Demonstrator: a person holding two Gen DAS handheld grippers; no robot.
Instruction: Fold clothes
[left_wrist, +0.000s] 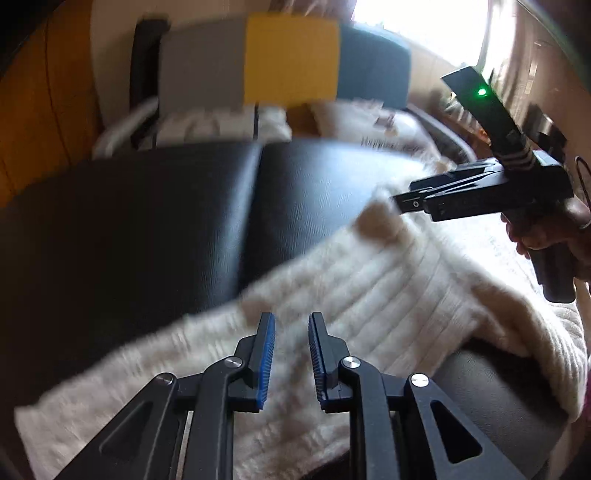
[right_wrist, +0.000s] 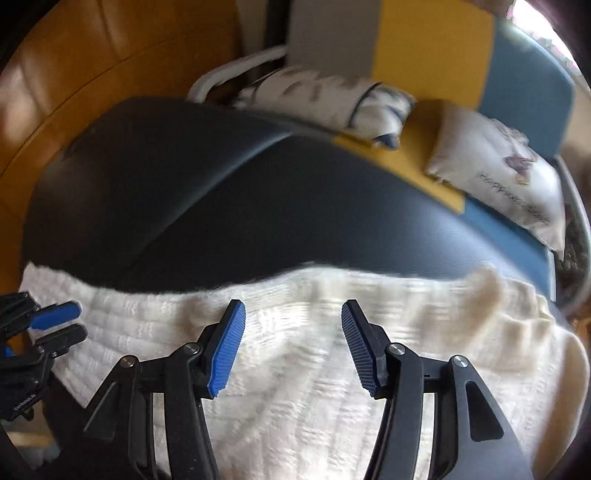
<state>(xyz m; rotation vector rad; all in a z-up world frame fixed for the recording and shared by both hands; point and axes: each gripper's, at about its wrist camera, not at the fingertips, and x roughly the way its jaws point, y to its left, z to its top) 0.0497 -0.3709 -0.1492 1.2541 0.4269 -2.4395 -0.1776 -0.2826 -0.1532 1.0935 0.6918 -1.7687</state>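
A black padded surface (right_wrist: 258, 192) (seamed down its middle) carries a cream knitted sweater (right_wrist: 314, 369) across its near side. The left tool (left_wrist: 291, 343) hovers above it, pads slightly apart; the right tool (right_wrist: 293, 343) gapes wide over the knit.

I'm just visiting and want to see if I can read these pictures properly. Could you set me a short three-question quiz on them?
1. True or false: the right gripper is clamped shut on the cream knit garment.
2. What does the garment lie on? A) black padded surface B) wooden floor C) glass table
3. Fill in: the pads on the fingers of the left gripper are coloured ____.

Key: 1 false, its fingers stand apart over the knit; 2 A; 3 blue.
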